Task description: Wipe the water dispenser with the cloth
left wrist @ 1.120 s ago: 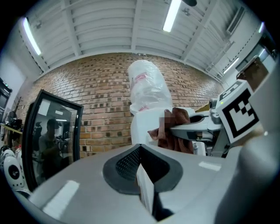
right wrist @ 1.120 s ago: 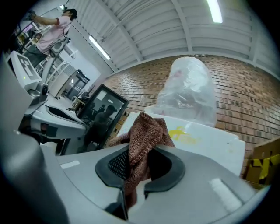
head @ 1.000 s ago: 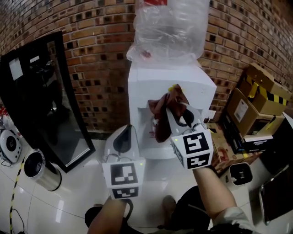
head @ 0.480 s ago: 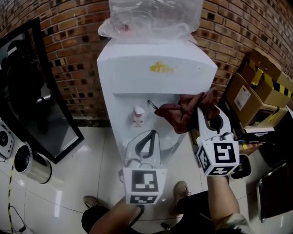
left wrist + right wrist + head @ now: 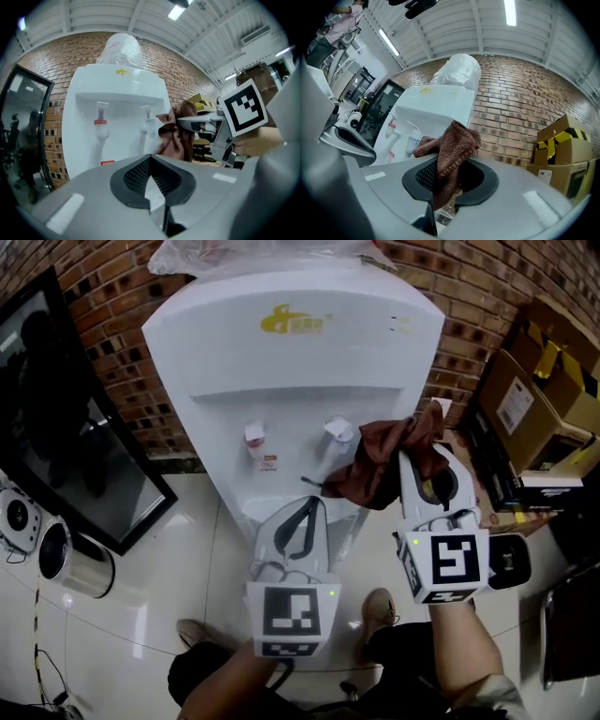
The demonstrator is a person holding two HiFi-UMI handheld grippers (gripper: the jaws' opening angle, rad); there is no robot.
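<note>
change: over the last second the white plastic water dispenser [image 5: 300,362] has grown to fill the top of the head view, so we have closed in on it; the front recess with both taps is now in plain sight
cloth move: the brown terry cloth [image 5: 373,465] has travelled with the right gripper [image 5: 415,448] and now hangs at the right edge of the recess, just beside the white tap [image 5: 339,430]
meaning: we judge the wipe is under way with the cloth at the front face; the top panel with the yellow logo [image 5: 291,322] and the red tap [image 5: 254,435] side look still to be covered
right fingers: clenched on a fold of the cloth, kept apart only by the fabric between them; grip has held steady; the rest bunches above the pads and drapes below
contact: in the left gripper view the cloth overlaps the white tap; we cannot tell whether it presses on the panel
left fingers: the left gripper [image 5: 305,507] is closed tip to tip on nothing, hovering low in front of the recess, clear of the dispenser
surroundings: brick wall [image 5: 112,296] behind, cardboard boxes [image 5: 525,399] to the right, black glass-fronted cabinet [image 5: 66,456] to the left
risk: the loose tail of the cloth could snag a tap lever
</note>
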